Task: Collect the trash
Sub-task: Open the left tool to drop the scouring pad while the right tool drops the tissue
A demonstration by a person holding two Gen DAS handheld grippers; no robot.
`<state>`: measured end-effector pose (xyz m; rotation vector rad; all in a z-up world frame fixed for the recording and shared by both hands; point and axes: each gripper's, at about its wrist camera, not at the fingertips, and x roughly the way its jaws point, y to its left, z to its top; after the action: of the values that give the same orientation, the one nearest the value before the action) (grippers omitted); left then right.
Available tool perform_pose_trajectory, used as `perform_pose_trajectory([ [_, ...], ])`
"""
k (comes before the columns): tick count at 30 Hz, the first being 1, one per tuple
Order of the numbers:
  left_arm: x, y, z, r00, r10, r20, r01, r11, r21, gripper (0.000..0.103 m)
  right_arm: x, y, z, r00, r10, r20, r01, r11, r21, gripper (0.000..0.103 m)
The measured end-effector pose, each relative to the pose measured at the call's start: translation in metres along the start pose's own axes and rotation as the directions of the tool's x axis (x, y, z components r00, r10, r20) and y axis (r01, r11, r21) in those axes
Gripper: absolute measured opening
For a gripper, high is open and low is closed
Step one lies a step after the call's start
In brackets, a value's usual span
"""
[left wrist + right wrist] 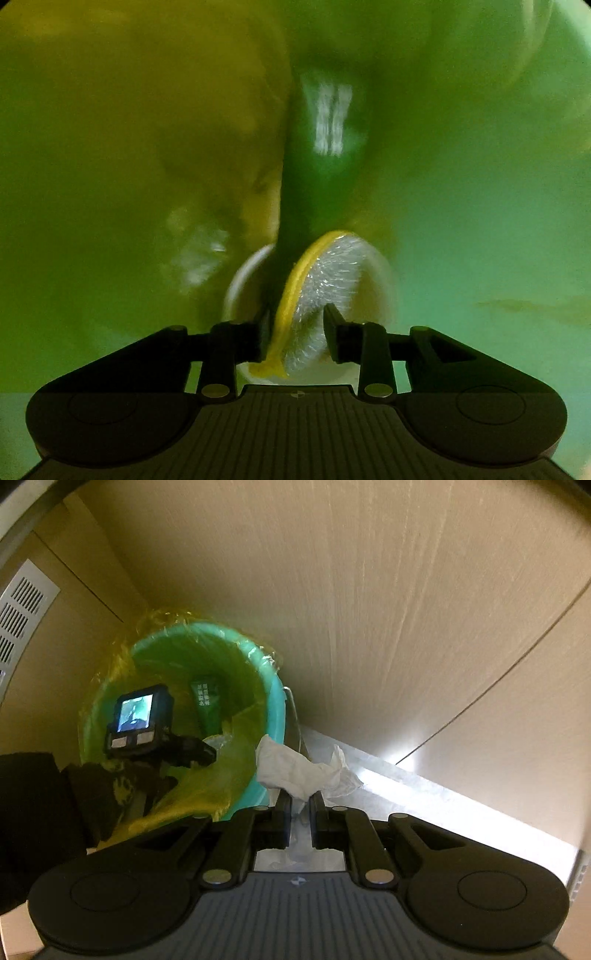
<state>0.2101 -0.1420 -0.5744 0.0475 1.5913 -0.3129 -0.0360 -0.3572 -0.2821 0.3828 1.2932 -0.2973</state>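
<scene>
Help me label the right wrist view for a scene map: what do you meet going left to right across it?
Vent grille → left gripper with its camera screen → green packet in the bin → crumpled tissue held by the right gripper → metal ledge.

Beige floor (pixel 369 590), large smooth tiles with thin dark joints running diagonally. Faint streaky sheen across the tiles. Perforated metal vent panel (pixel 22 605) at left edge, slots in rows. Shiny metal strip (pixel 424 794) lower right, catching a bright white glare. Light is warm and dim overall. Left wrist view shows only blurred green-yellow tint, no room detail readable.
</scene>
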Motion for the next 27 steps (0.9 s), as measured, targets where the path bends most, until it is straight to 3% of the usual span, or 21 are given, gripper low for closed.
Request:
perform_pose_trajectory([
  [1, -0.019, 0.008, -0.002, 0.997, -0.077, 0.022, 0.078, 0.996, -0.037, 0.033, -0.001, -0.002, 0.001, 1.000, 0.006, 0.007, -0.006, 1.000, -0.009, 0.010],
  [3, -0.055, 0.018, -0.003, 0.985, -0.155, 0.081, 0.160, 0.986, -0.051, 0.033, -0.010, 0.007, 0.009, 0.999, 0.024, 0.030, -0.023, 0.999, -0.038, 0.010],
  [8, -0.141, 0.045, -0.035, 0.954, -0.217, 0.205, 0.231, 0.972, -0.045, 0.033, -0.023, 0.046, 0.048, 0.988, 0.149, 0.049, -0.145, 0.986, -0.082, 0.010],
  [11, -0.180, 0.058, -0.063, 0.931, -0.249, 0.266, 0.276, 0.958, -0.070, 0.033, -0.012, 0.073, 0.074, 0.967, 0.255, -0.020, -0.256, 0.964, -0.075, 0.010],
  [14, -0.210, 0.061, -0.078, 0.912, -0.280, 0.301, 0.326, 0.938, -0.115, 0.033, 0.029, 0.109, 0.095, 0.944, 0.303, -0.133, -0.315, 0.946, -0.080, 0.010],
  [18, -0.219, 0.067, -0.099, 0.882, -0.324, 0.342, 0.396, 0.903, -0.167, 0.033, 0.112, 0.150, 0.108, 0.935, 0.218, -0.279, -0.265, 0.954, -0.143, 0.010],
  [22, -0.226, 0.082, -0.114, 0.860, -0.327, 0.391, 0.427, 0.880, -0.205, 0.033, 0.195, 0.156, 0.102, 0.902, 0.092, -0.421, -0.167, 0.975, -0.144, 0.010],
  [25, -0.226, 0.093, -0.120, 0.862, -0.309, 0.402, 0.422, 0.877, -0.229, 0.033, 0.229, 0.160, 0.096, 0.890, 0.013, -0.456, -0.106, 0.978, -0.180, 0.012],
  [27, -0.228, 0.097, -0.122, 0.864, -0.299, 0.405, 0.416, 0.877, -0.240, 0.033, 0.236, 0.158, 0.091, 0.880, -0.026, -0.474, -0.072, 0.980, -0.188, 0.019],
])
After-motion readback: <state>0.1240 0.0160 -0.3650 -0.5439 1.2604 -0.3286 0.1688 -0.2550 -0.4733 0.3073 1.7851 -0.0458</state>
